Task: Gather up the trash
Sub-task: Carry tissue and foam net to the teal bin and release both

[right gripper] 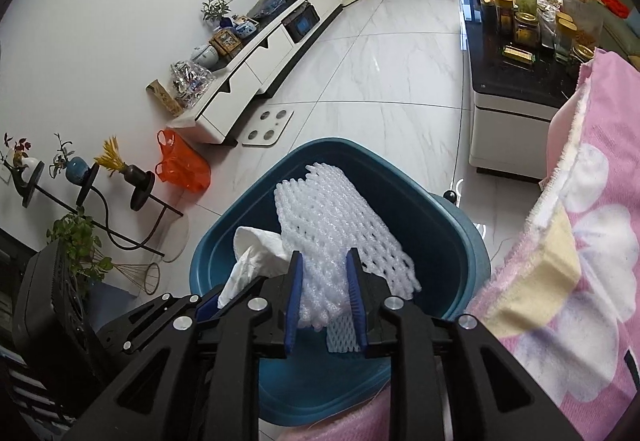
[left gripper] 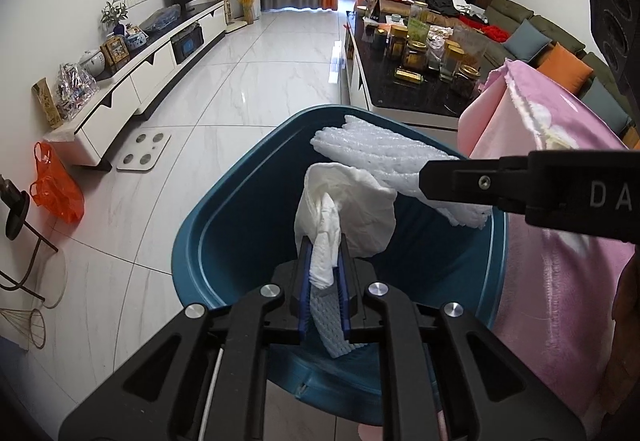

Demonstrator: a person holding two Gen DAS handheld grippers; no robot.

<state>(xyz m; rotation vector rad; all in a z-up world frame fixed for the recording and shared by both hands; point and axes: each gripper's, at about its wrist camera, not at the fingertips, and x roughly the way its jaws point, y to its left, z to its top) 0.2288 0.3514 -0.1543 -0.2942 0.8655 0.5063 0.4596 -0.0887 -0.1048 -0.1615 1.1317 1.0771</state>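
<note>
We hold both pieces of trash over the open blue bin (left gripper: 208,241), which stands on the tiled floor beside a pink blanket (left gripper: 560,281). Our left gripper (left gripper: 325,269) has its fingers narrow, pinched on a twisted tail of the crumpled white tissue (left gripper: 348,209); the tissue is featherlight, limp and easily torn, so a bunched fold is the place to take it, not a loose edge. Our right gripper (right gripper: 326,293) has its fingers a little wider, the foam net (right gripper: 332,225) between them; whether they press on it we cannot tell. We judge the net very light, springy and squashable, best held across its gathered end. Both should drop slowly and may cling to the pads.
</note>
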